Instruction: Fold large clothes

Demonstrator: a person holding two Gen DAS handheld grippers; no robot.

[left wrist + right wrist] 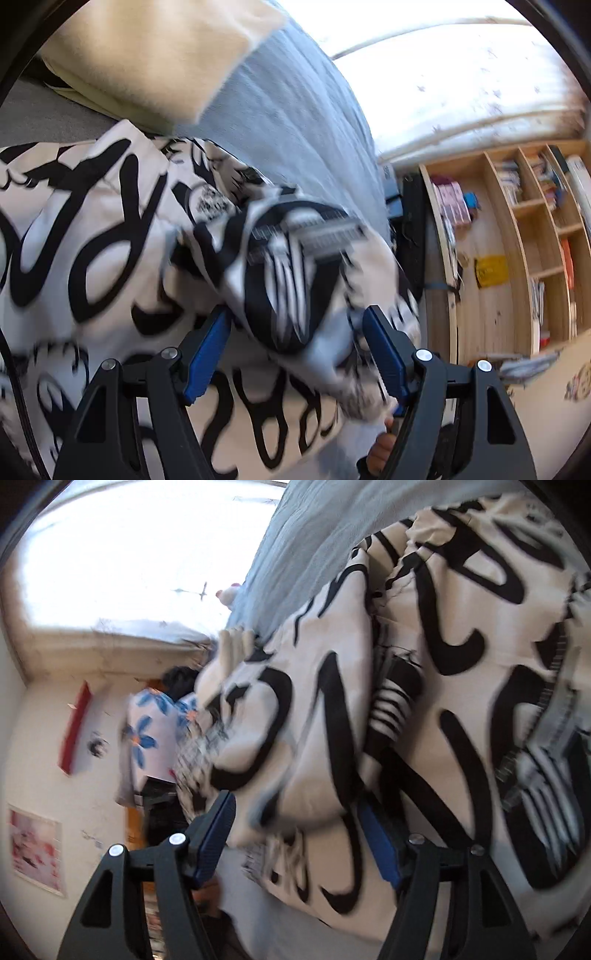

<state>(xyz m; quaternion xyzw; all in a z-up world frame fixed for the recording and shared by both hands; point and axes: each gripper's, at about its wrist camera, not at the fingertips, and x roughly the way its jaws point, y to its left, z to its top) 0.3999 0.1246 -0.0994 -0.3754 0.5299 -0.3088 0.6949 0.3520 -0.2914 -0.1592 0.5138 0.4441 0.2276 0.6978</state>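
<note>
The white cotton garment with black lettering (110, 236) is bunched between the spread left gripper (295, 354) fingers; the right gripper (295, 834) is likewise spread, fabric between.

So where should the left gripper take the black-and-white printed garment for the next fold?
Probably the bunched, raised fold of the printed garment between the open fingers of the left gripper, coming straight ahead along them: it stands up off the bed, so both pads can close around it.

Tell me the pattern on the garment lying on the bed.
The garment is cream-white with big black graffiti-style lettering, clearest in the left wrist view.
</note>
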